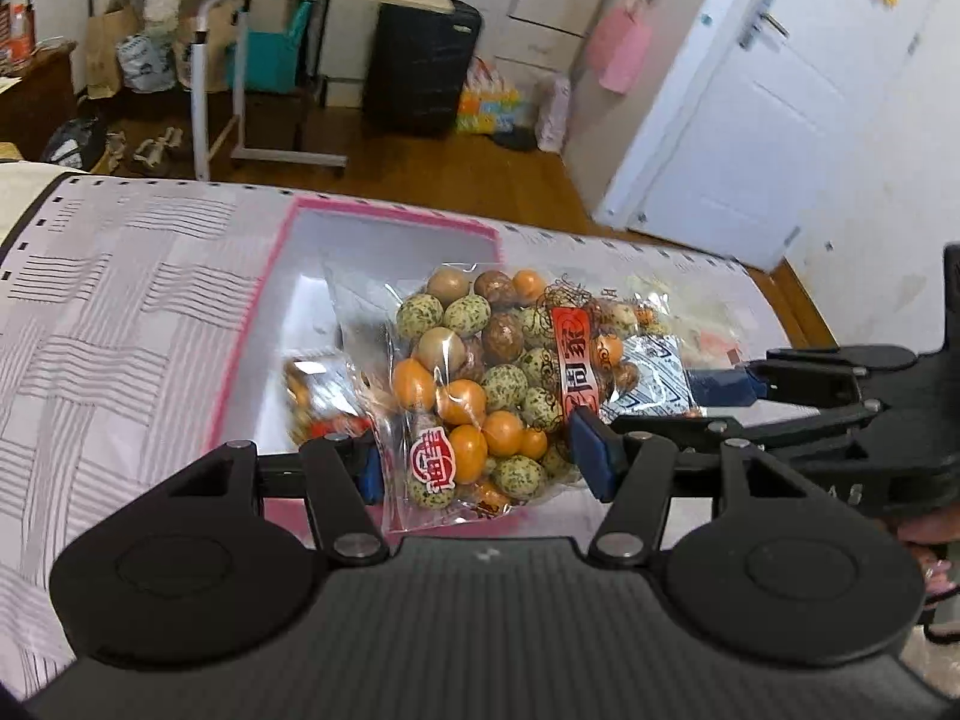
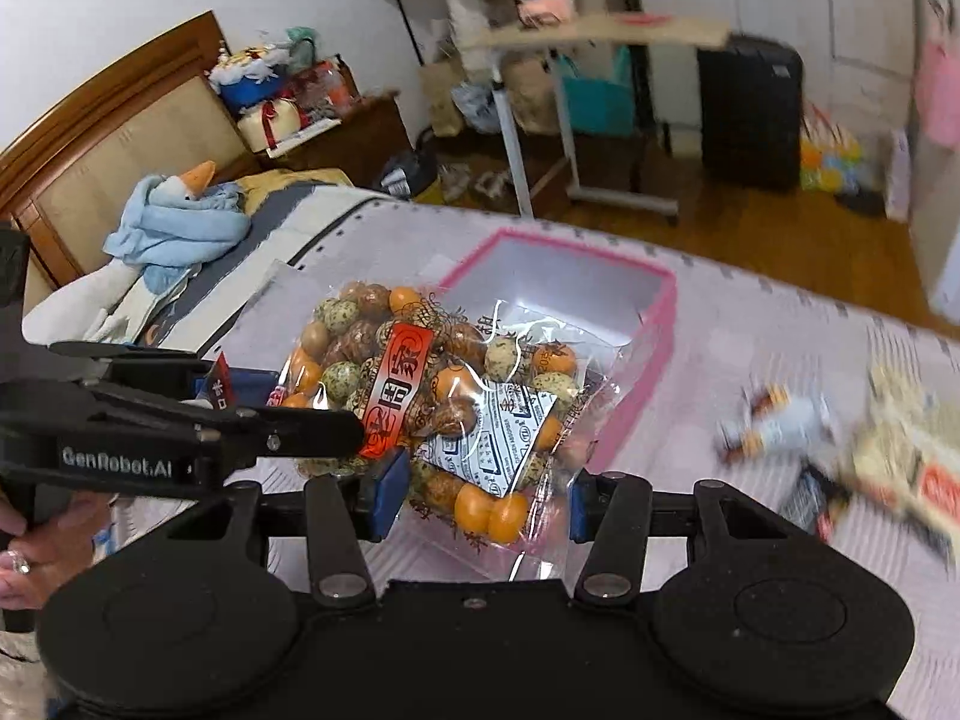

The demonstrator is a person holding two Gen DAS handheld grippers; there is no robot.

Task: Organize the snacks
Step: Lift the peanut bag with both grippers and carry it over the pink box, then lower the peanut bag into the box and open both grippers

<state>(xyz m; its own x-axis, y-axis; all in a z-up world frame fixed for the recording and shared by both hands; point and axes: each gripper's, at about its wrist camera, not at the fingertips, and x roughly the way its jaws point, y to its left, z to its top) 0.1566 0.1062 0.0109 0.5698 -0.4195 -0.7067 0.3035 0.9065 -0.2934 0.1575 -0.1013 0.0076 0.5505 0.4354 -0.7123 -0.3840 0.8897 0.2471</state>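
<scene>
- left gripper [image 1: 480,468] and right gripper [image 2: 480,498], jaws half open, each clamp the clear snack bag [image 1: 498,384] in mid-air.
- pink box [image 2: 648,372] on the bed, at 12 o'clock behind the bag.

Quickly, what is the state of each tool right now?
Left tool: closed on the snack bag.
Right tool: closed on the same snack bag, at another edge.

Striped bed cover [image 2: 750,324], pink-rimmed box [image 2: 654,294] on it, blurred snack packets [image 2: 774,420] nearby
</scene>
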